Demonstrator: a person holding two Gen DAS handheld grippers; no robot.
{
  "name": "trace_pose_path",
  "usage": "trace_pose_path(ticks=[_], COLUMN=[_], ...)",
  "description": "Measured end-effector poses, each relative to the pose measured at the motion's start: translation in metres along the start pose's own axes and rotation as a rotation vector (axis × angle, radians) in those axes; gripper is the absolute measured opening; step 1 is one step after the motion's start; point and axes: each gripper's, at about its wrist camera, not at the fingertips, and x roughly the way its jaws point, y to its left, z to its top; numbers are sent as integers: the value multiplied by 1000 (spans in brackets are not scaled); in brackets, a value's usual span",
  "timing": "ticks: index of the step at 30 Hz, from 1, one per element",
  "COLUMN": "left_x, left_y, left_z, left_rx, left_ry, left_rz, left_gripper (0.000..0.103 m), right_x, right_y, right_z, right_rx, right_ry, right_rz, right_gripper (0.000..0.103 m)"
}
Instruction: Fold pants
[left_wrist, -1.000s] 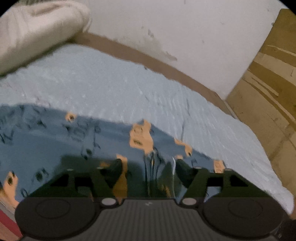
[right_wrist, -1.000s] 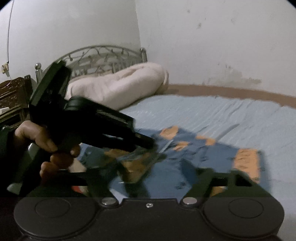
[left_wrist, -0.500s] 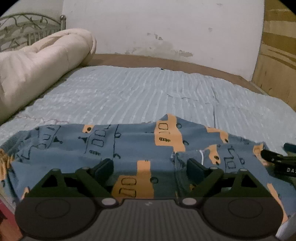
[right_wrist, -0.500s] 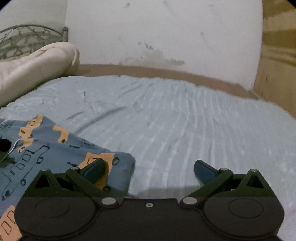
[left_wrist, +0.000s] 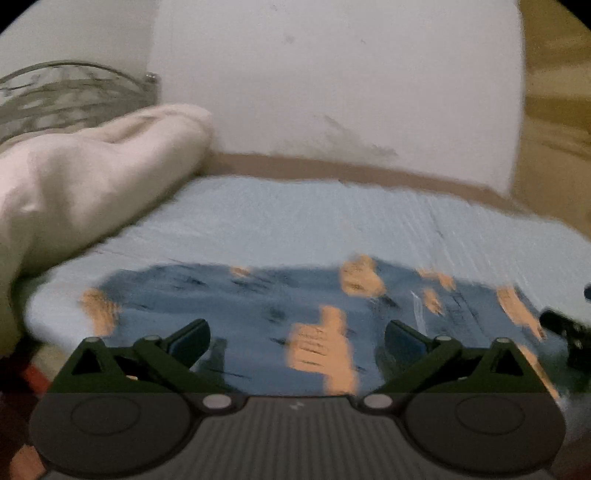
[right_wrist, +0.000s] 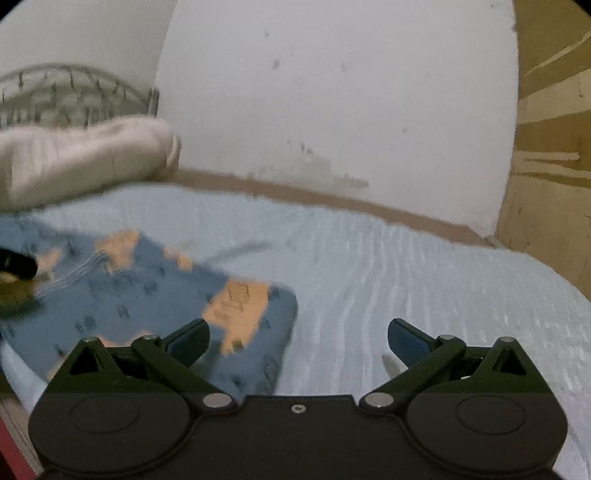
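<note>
— Pale blue bedding (left_wrist: 295, 218) covers the bed, a cream rolled duvet (left_wrist: 74, 184) at its left end under a metal headboard (left_wrist: 55, 88). Where are the pants?

— The pants (left_wrist: 251, 306), blue with orange prints, lie flat near the bed's front edge. The left gripper (left_wrist: 297, 338) has just been opening and stands wide above them, gripping nothing.

— And the right gripper (right_wrist: 298, 338)?

— Spread wide too, empty, over the pants' right edge and bare sheet.
</note>
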Motion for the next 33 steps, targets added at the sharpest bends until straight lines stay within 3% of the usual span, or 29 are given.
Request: trace_pose_path(ticks=[3, 5, 9, 11, 15, 17, 23, 24, 27, 33], left_x=[-5, -5, 16, 22, 32, 32, 32, 31, 26, 7], left_y=[42, 72, 117, 128, 138, 137, 150, 149, 138, 117], left_z=[1, -1, -6, -9, -15, -20, -21, -18, -6, 21], left_rx=[-126, -209, -352, -412, -460, -463, -524, -517, -470, -417], left_ry=[-84, -151, -108, -87, -35, -33, -34, -42, -87, -196], left_rz=[103, 119, 105, 68, 34, 70, 79, 79, 74, -55], left_gripper=[102, 102, 102, 101, 76, 63, 27, 17, 16, 15], right_x=[-4, 4, 21, 28, 47, 55, 58, 58, 59, 53], right_y=[15, 34, 68, 81, 100, 102, 101, 100, 101, 114], right_z=[13, 20, 35, 39, 34, 27, 19, 18, 16, 16], right_rx=[5, -8, -21, -29, -82, -74, -49, -45, -41, -97], right_ry=[-40, -47, -45, -42, 14, 48, 46, 46, 44, 19], right_rz=[84, 191, 346, 374, 344, 352, 371, 374, 371, 290], right_gripper=[102, 102, 102, 102, 102, 102, 102, 102, 102, 102])
